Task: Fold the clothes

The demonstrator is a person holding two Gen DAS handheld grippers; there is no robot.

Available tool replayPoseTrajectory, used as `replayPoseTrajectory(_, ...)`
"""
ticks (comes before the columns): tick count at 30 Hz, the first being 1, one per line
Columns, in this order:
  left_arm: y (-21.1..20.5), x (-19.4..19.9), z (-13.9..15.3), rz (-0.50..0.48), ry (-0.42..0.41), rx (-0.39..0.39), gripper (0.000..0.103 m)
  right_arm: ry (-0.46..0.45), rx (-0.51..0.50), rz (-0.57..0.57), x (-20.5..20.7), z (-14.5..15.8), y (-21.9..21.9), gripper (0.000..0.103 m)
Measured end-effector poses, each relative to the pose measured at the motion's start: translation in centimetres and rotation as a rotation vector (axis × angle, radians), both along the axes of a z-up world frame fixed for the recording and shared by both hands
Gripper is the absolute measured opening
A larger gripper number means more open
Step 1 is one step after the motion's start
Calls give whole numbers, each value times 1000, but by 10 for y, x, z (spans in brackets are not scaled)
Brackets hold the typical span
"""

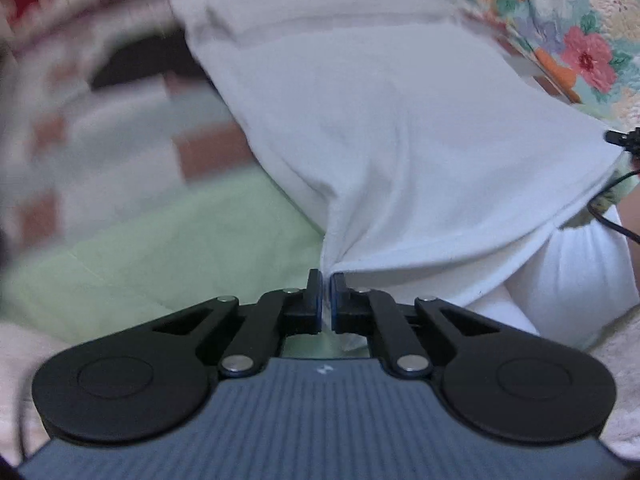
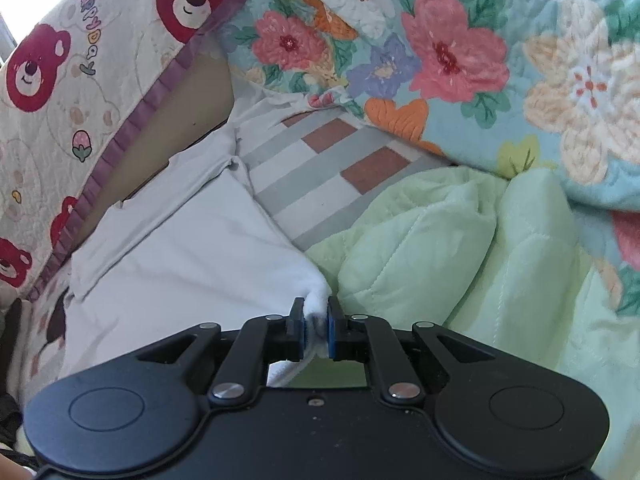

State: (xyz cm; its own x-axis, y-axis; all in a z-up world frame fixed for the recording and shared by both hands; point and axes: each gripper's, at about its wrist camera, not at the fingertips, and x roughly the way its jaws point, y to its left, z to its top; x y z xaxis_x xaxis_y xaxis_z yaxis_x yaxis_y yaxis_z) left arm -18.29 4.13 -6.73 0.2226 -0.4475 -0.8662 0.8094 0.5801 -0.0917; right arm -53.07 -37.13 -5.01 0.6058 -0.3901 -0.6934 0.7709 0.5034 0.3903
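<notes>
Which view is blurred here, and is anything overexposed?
Left wrist view: the checked bedding at left is smeared by motion blur, while the white garment stays fairly sharp. Right wrist view: sharp throughout, with a blown-out white patch at the top left corner.

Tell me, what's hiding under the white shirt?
Beside the white shirt the checked sheet and green quilt run under its edges. Whatever lies beneath its middle is covered, so nobody can tell.

Soft daylight, fisheye-bent edges, motion blur across left view's left side
</notes>
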Motion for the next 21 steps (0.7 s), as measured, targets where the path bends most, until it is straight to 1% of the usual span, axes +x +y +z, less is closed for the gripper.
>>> replayPoseTrajectory(1,1,-1,7,3,-17,-20,3,18,-15,3,1,1,2,11)
replayPoseTrajectory(3,3,-2,20,10,-49,-61,3,91,-56,14,3,2,4,11)
replayPoseTrajectory(4,2,0,19,6,-41,-76,3,129,-78,26,3,1,4,12)
replayPoseTrajectory(5,0,1,18,1,-32,-90,3,156,-95,36,3,1,5,17)
replayPoseTrajectory(7,-5,7,10,-6,-39,-77,4,148,-113,42,2,4,5,19)
replayPoseTrajectory(8,-7,10,10,-2,-42,-85,4,146,-129,48,3,7,6,19)
replayPoseTrajectory(10,-10,16,12,8,-37,-102,4,155,-196,90,8,19,14,20)
replayPoseTrajectory(12,-11,20,12,20,-23,-114,4,156,-259,133,12,30,23,37)
replayPoseTrajectory(14,-18,23,9,25,-4,-124,4,127,-293,176,12,39,32,38)
replayPoseTrajectory(17,-24,34,6,50,41,-169,3,72,-302,241,10,44,42,38)
replayPoseTrajectory(21,-36,54,-1,112,127,-215,3,28,-296,370,16,36,57,38)
